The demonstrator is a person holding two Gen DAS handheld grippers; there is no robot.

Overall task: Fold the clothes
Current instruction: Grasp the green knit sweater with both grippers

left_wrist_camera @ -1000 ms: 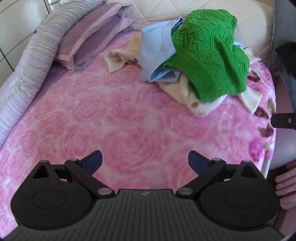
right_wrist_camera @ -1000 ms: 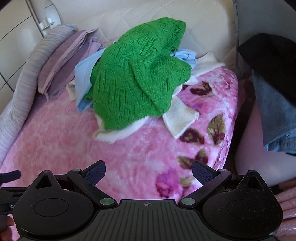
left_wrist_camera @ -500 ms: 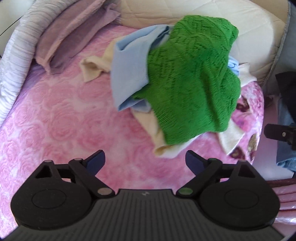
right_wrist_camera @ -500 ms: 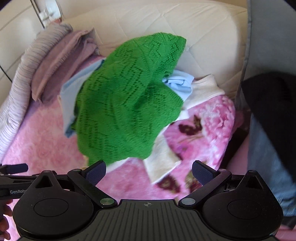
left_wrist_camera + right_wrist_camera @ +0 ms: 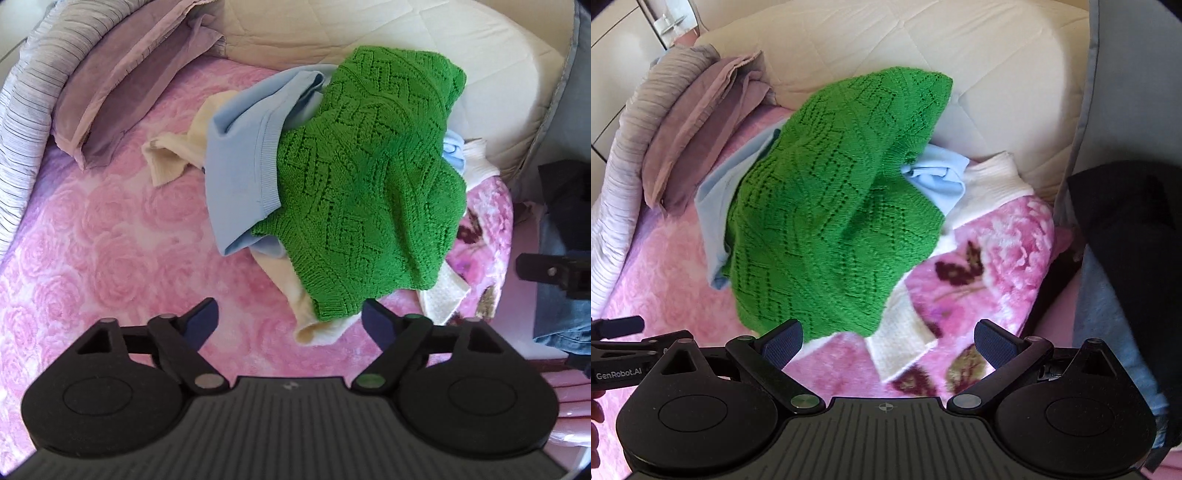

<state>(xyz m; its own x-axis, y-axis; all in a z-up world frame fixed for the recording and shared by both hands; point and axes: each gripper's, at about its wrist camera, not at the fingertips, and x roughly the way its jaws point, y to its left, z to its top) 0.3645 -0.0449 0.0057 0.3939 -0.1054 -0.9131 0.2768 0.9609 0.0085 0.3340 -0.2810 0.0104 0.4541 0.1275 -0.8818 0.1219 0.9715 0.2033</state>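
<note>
Both tools have come in from the open pink bedspread toward the pile of clothes, which now fills the middle of each view where a moment ago it sat farther off. The green knit sweater lies on top of that pile, draped over a pale blue garment and a cream one, near the bed's cream headboard.

The left tool is closing from wide, with nothing between its jaws yet; the sweater's lower hem shows just above them. The right tool stands wide open and empty, just short of the same hem.

This reads as the approach to a first pick-up; no folding has begun.

The spread on the pillow side of the sweater is bare (good room for laying it flat). On the other side the bed's edge is close, with dark clothing beyond it.
</note>
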